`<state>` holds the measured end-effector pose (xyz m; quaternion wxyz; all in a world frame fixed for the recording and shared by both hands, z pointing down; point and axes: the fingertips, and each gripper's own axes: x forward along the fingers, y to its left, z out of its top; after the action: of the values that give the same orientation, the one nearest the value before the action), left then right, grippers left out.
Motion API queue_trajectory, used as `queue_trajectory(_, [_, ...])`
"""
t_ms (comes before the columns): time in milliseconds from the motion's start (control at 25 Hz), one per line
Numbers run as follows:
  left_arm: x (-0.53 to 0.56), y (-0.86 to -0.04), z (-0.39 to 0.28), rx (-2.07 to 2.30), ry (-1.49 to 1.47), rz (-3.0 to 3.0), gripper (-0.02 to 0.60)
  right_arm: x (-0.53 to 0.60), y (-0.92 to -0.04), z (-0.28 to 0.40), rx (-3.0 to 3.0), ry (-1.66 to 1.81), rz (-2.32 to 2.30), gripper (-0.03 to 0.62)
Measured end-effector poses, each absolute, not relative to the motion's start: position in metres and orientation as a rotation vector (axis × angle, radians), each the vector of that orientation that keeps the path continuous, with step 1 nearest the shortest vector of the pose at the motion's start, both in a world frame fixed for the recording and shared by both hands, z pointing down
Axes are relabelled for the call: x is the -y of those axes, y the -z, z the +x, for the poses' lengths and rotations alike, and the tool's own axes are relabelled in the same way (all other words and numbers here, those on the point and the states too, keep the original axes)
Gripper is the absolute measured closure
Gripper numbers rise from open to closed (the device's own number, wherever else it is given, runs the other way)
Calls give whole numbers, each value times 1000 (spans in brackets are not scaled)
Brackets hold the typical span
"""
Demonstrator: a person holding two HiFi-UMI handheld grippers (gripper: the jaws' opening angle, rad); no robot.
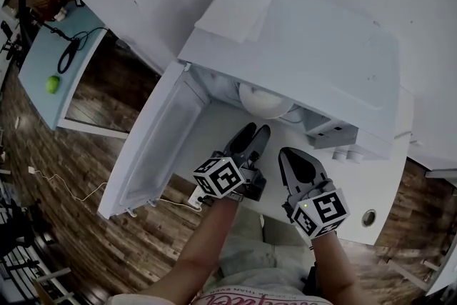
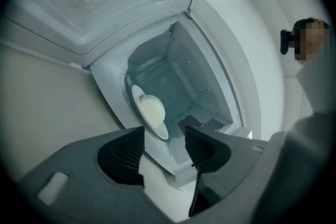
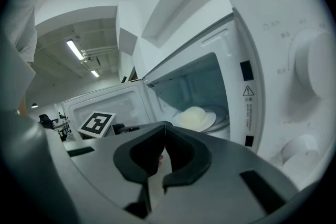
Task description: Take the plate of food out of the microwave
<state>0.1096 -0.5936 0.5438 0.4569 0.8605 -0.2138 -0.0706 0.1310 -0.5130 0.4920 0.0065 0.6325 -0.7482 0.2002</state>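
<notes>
A white microwave (image 1: pixel 300 46) stands with its door (image 1: pixel 153 146) swung wide to the left. Inside lies a white plate (image 1: pixel 265 100) bearing a pale mound of food (image 2: pixel 152 110). My left gripper (image 1: pixel 253 131) hovers just in front of the cavity's mouth. Its jaws stand apart with nothing between them, and the plate (image 2: pixel 137 94) lies beyond the left gripper (image 2: pixel 164 132). My right gripper (image 1: pixel 289 153) is beside it, a little farther back, with its tips touching. In the right gripper view the plate (image 3: pixel 210 118) shows past the right gripper (image 3: pixel 165 131).
Folded white paper (image 1: pixel 235 14) lies on the microwave's top. Control knobs (image 3: pixel 315 60) sit on its right panel. At far left a pale blue table (image 1: pixel 43 61) carries a green ball (image 1: pixel 52 84) and a black cable. Wooden floor lies below.
</notes>
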Motion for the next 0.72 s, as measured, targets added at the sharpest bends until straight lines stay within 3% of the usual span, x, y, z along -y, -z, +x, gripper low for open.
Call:
queue_trajectory(160, [606,-549,114,531,193,2049,384,511,-496,129,2315,-647,2005,580])
queue_trajectory(720, [632,-565,124,630,81,1763,451,524,-492,131,2281,-646,2027,580])
